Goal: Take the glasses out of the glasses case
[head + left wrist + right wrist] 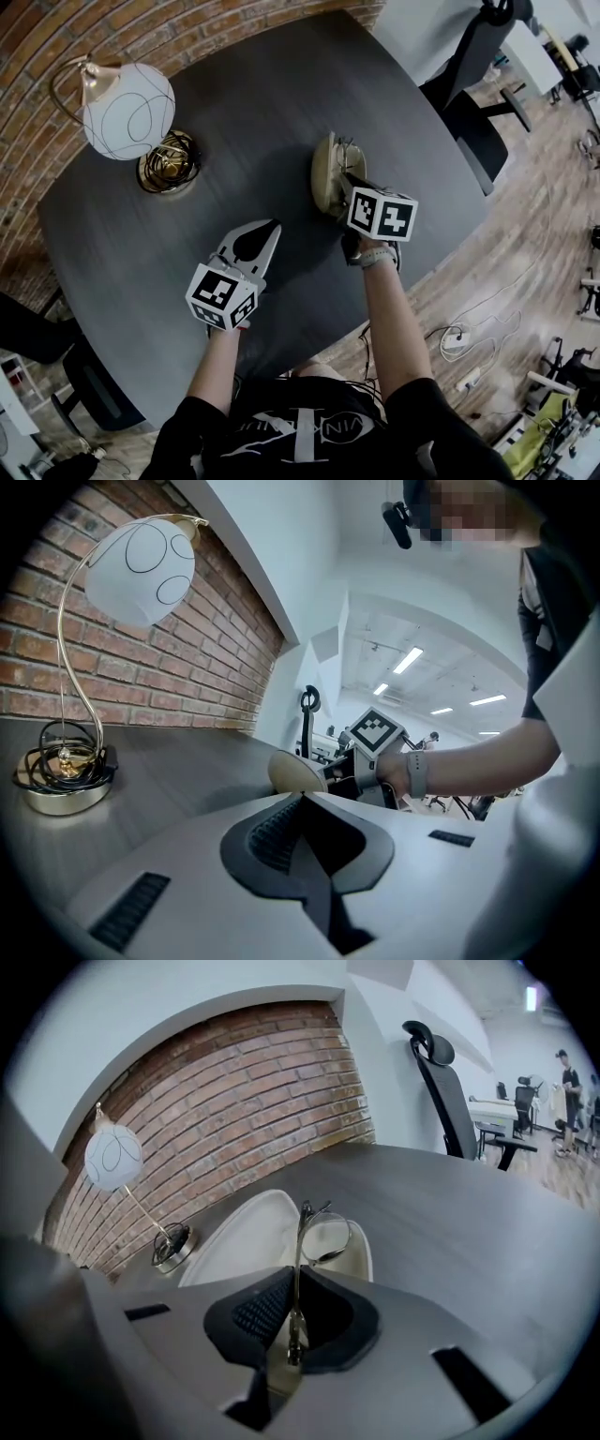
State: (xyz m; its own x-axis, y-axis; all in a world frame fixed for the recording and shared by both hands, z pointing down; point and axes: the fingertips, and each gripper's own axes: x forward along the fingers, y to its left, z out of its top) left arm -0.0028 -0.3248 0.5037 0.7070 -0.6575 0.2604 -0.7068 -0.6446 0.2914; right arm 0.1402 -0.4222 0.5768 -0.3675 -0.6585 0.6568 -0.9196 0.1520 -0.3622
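An open cream glasses case point(326, 174) lies on the dark table point(234, 112), right of centre. My right gripper point(349, 189) is at the case's near end. It is shut on thin metal-framed glasses point(323, 1238), gripping a temple between its jaws point(298, 1277), and the lenses stand upright over the cream case point(246, 1241). My left gripper point(271, 226) hovers to the left of the case, shut with nothing in it point(302, 798). It faces the case point(294, 772) and the right gripper's marker cube point(375, 733).
A white globe lamp point(128, 111) on a brass arm stands at the far left of the table, with a black cable coiled on its base point(169, 162). A brick wall runs behind it. A black office chair point(476, 89) stands past the table's right edge.
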